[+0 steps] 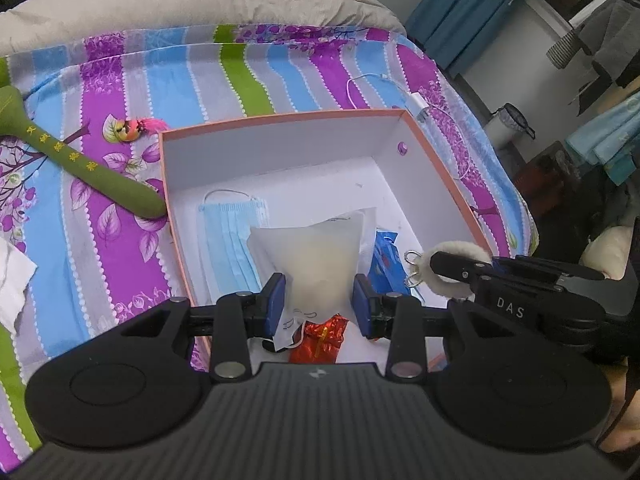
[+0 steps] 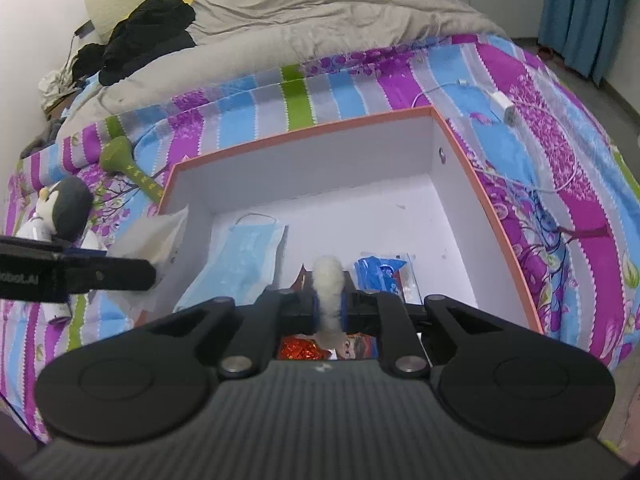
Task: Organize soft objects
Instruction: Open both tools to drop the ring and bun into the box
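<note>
Midway: left gripper [image 1: 319, 304] grasps a pouch [image 1: 320, 256], right gripper [image 2: 328, 304] clenches a fluffy ring [image 2: 329, 280], both over the box [image 2: 504, 208]; a mask [image 1: 228, 232] lies inside. At ten o'clock, mallet [image 1: 92, 172] and penguin [image 2: 64, 208] remain on the bed.

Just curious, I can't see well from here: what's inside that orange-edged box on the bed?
Inside the box: a blue face mask, a blue packet and something red and shiny. The grippers hide whatever else lies along the box's near edge.
</note>
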Available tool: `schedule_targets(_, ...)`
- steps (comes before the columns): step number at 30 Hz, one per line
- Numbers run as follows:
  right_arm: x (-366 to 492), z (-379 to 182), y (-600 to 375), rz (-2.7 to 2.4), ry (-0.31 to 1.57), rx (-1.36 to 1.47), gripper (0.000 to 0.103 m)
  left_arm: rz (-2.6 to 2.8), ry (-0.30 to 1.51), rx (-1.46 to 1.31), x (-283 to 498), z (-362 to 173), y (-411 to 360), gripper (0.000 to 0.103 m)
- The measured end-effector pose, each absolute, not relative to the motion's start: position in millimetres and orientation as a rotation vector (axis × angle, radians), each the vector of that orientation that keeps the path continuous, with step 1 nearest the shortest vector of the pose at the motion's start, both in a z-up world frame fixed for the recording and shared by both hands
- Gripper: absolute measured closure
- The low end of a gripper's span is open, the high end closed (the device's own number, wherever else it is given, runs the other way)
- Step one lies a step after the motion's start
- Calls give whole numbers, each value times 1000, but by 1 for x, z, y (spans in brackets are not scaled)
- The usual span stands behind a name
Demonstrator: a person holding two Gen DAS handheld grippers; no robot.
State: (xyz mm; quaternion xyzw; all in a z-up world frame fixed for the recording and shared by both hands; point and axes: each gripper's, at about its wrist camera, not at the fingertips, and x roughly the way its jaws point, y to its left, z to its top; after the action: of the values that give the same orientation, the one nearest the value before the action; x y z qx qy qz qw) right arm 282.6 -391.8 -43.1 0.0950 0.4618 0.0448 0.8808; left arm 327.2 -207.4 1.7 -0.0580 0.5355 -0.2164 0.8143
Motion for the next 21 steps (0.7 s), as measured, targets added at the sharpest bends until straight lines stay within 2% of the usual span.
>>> schedule_targets(4,282,-42,-395,97,958,200,89,-464,1148,-135,327,4,-207,57)
schedule_targets(6,283,-42,-396,98,959,206,89,-469,1144,-129,327,5,-209,48)
schedule_targets(9,283,-44,-395,103,965,187,85,-465,1136,-137,325,5,-208,40)
schedule_targets(10,282,-44,-395,102,966,186,76,-467,1132,-148,324,5,-207,40)
schedule_targets(11,281,-45,-395,100,965,191,63,-465,1125,-154,323,5,-206,40)
schedule_targets(13,279,-45,-396,100,949,201,56,-457,1103,-154,320,7,-204,40)
schedule_targets(21,248,-44,-401,115,841,261,56,-430,970,-100,289,14,-185,40)
